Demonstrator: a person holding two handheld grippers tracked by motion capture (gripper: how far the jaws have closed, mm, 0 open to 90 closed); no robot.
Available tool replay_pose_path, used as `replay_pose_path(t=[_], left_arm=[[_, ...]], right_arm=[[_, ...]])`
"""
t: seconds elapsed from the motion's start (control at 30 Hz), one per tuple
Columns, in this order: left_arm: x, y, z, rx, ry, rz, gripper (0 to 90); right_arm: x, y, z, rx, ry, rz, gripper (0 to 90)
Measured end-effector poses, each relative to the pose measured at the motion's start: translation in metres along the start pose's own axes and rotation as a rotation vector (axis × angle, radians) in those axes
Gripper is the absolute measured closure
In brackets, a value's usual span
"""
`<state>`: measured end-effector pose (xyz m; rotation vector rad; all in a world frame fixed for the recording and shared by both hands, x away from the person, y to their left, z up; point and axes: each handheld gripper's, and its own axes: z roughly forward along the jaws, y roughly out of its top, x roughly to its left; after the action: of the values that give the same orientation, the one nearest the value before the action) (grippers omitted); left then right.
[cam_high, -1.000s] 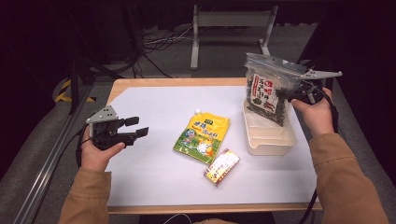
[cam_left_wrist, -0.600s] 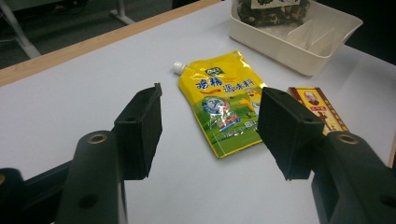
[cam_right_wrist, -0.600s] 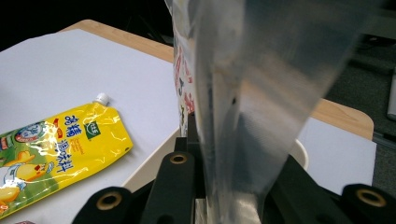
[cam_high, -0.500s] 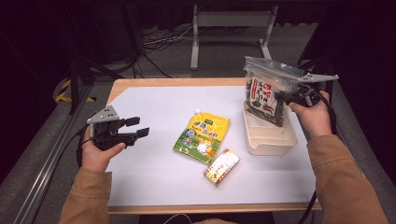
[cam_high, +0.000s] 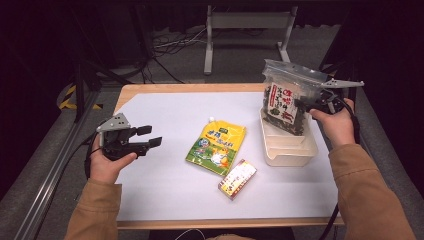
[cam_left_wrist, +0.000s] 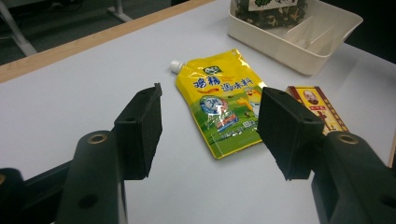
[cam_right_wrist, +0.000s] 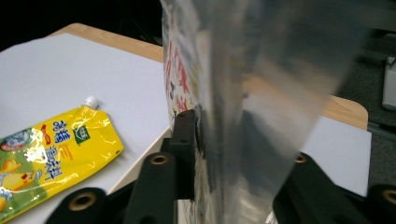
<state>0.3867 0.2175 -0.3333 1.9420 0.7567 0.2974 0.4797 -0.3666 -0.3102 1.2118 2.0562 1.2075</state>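
Note:
A clear bag of dark dried food (cam_high: 285, 97) with a red and white label stands upright with its bottom in the cream tray (cam_high: 295, 150) at the right. My right gripper (cam_high: 307, 102) is at the bag's right side. Its jaws have just been opening, and the bag (cam_right_wrist: 243, 70) is still between them, blurred, with one pad (cam_right_wrist: 187, 135) beside it. My left gripper (cam_high: 149, 136) hovers open and empty over the left of the table. It points at a yellow spouted pouch (cam_left_wrist: 224, 100) lying flat mid-table.
A small red and yellow box (cam_high: 237, 178) lies just in front of the pouch (cam_high: 216, 147). The tray has dividers inside. White sheet covers the wooden table (cam_high: 200, 89); dark floor, cables and a metal stand lie beyond its far edge.
Both hands keep their places. The bag stays upright at the tray, with no clear shift seen from above.

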Motion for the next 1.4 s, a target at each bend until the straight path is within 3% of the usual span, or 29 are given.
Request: replay_pose_path(t=[0.2,0.37,0.6,0.73,0.9,1.03,1.4], left_arm=[[0.0,0.0,0.002,0.004,-0.002,0.003,41.0],[-0.001,0.0,0.005,0.012,-0.002,0.004,40.8],[0.0,0.002,0.01,0.018,-0.011,0.007,40.7],[0.0,0.003,0.013,0.026,-0.011,0.012,40.3],[-0.001,0.004,0.019,0.029,-0.021,-0.013,39.3],[-0.002,0.006,0.024,0.04,-0.022,-0.011,37.9],[-0.007,0.01,0.036,0.074,-0.03,-0.003,35.5]], right_arm=[[0.001,-0.001,-0.004,-0.044,-0.023,0.022,45.0],[0.003,-0.002,-0.009,-0.06,-0.02,0.021,35.6],[0.008,-0.005,-0.015,-0.065,0.003,0.001,31.4],[0.01,-0.006,-0.022,-0.082,-0.006,0.0,29.8],[0.013,-0.007,-0.035,-0.098,-0.016,-0.005,29.0],[0.017,-0.009,-0.046,-0.087,-0.031,-0.03,28.7],[0.032,-0.012,-0.065,-0.075,-0.01,-0.067,28.5]])
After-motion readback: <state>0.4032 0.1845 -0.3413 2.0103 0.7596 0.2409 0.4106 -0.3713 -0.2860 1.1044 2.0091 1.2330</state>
